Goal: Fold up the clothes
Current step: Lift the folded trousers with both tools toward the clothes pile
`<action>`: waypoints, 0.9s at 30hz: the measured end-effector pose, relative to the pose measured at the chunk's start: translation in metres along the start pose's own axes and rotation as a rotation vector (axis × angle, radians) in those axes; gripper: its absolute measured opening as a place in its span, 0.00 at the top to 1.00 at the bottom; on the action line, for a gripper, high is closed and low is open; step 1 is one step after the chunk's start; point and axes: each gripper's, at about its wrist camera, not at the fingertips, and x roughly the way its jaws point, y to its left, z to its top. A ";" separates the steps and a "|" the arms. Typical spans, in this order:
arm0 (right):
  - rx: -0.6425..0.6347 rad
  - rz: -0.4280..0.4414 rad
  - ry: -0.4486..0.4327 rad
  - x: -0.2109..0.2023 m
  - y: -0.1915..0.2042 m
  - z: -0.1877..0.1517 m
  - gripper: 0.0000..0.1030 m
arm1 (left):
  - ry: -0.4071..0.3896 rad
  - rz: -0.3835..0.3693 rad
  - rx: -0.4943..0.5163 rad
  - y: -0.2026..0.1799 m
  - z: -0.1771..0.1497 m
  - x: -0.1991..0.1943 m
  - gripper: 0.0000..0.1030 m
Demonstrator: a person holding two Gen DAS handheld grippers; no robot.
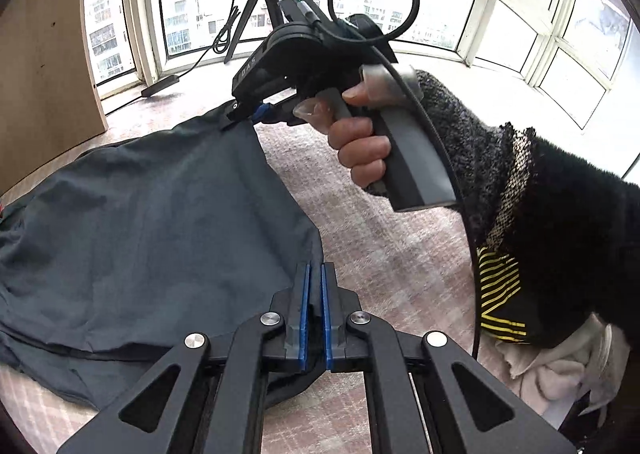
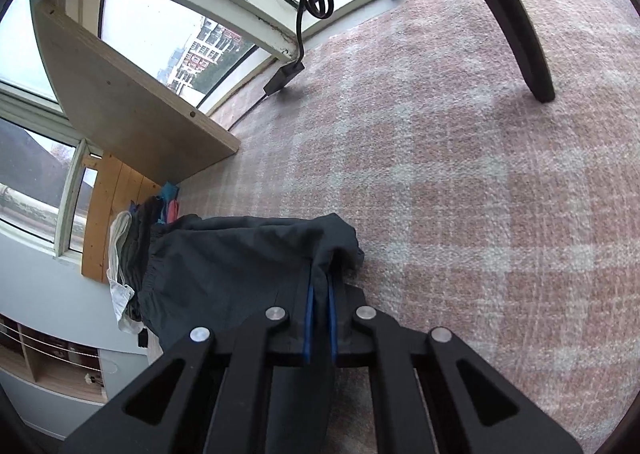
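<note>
Left wrist view: left claw (image 1: 315, 294) at 6 o'clock, blue pads pressed nearly together on the near hem of the dark grey garment (image 1: 152, 221), so it is gripping cloth. Garment spreads from centre out to 9 o'clock over the pink checked blanket (image 1: 400, 254). Right claw (image 1: 240, 113) at 12 o'clock, held by the right hand (image 1: 360, 145), pinches the far corner of the same edge; cloth between the two pinches hangs taut-ish (slight sag).

Right wrist view: right claw (image 2: 320, 294) at 6 o'clock, closed on a bunched fold of the garment (image 2: 224, 254), fabric wrapping over the tips. Elastic waistband visible toward 9 o'clock, looks like shorts or trousers (can't confirm). Pile of other clothes (image 2: 128, 254) just beside it at 9 o'clock. Tripod leg (image 2: 520, 33) at 1 o'clock.

Step in hand, likely: carrying the held edge over to make a fold. To do well: keep both pinches level, edge tensioned, lay it flush with the opposite edge, release only once flat.
</note>
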 end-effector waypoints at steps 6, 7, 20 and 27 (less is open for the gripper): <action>0.083 0.086 -0.091 -0.033 0.004 0.005 0.97 | -0.041 -0.039 0.030 -0.012 0.010 -0.010 0.96; 0.097 0.098 -0.108 -0.043 0.004 0.004 0.97 | -0.047 -0.056 0.033 -0.015 0.014 -0.012 0.96; 0.117 -0.057 -0.294 -0.155 0.040 -0.018 0.97 | -0.197 -0.321 -0.044 -0.013 0.038 -0.072 0.96; -0.055 -0.033 -0.250 -0.093 0.153 -0.037 0.97 | -0.320 -0.206 -0.276 0.111 -0.008 -0.139 0.96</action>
